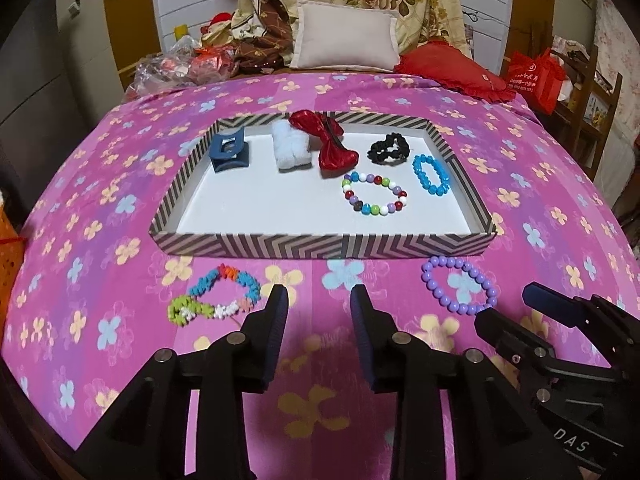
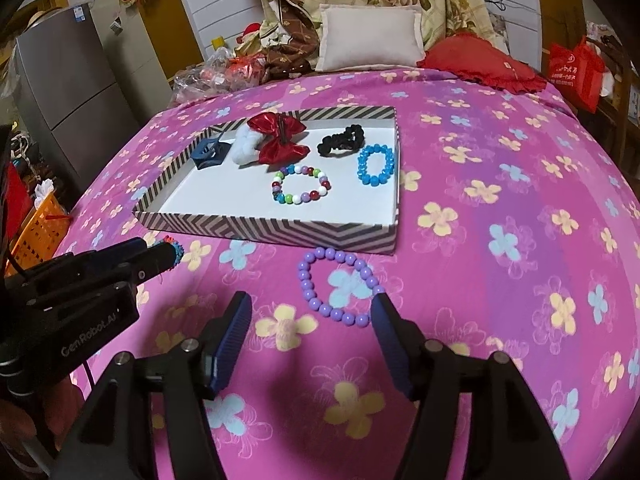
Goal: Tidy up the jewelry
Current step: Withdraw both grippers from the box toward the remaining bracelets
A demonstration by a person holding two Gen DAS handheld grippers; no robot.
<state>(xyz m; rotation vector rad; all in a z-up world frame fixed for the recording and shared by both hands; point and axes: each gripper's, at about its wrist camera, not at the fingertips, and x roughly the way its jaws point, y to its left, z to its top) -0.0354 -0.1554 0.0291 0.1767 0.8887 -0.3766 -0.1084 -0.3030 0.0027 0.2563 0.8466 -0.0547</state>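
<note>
Bedspread point(image 1: 120, 184), pink and flowered, is carrying a zigzag-edged tray point(image 1: 320, 246); pillows are lying at twelve o'clock. Purple bead bracelet point(image 2: 340, 286) is lying outside the tray at six o'clock. Left gripper point(image 1: 318, 300) and right gripper point(image 2: 312, 308) are both gaping, empty.

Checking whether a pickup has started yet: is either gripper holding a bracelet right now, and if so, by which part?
Nothing is held. The left gripper and right gripper are both open above the bedspread; the purple bracelet and flower-bead bracelet lie loose.

- Striped tray point(image 1: 256, 246): holds blue clip, white scrunchie, red bow, black scrunchie, two bead bracelets.
- Purple bracelet point(image 2: 340, 285), multicoloured bracelet point(image 1: 216, 295): flat, before tray's near wall.
</note>
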